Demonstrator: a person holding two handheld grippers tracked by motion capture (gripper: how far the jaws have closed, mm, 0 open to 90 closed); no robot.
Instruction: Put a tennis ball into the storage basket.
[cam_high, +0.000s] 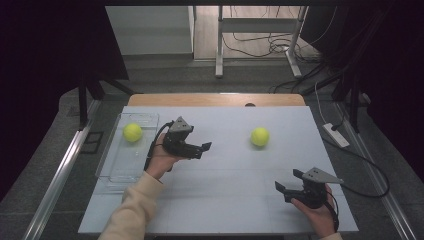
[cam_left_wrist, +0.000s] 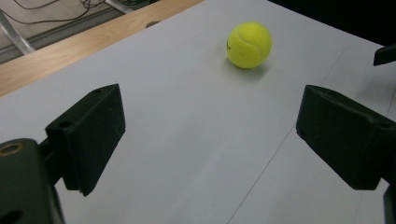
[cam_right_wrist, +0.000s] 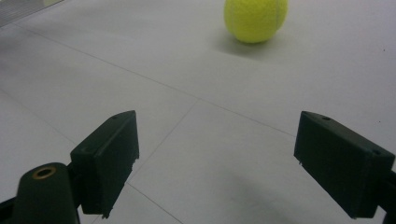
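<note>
The loose fuzzy yellow-green tennis ball (cam_high: 260, 136) lies on the bare pale grey surface (cam_high: 225, 185), right of centre and well apart from both grippers. The left gripper (cam_high: 202, 148) hovers to its left and points at it, jaws wide apart with nothing between them; the left gripper view shows the ball ahead, beyond the jaws. The right gripper (cam_high: 287, 182) sits nearer the front edge, jaws likewise spread and empty. A second yellow-green tennis ball (cam_high: 132, 132) rests inside the clear plastic rectangular tray (cam_high: 114, 172) at the left. The likely trouble: a round ball rolls, so one jaw touching first could nudge it off toward the surface's edge, and an off-centre pinch could squirt it free.
</note>
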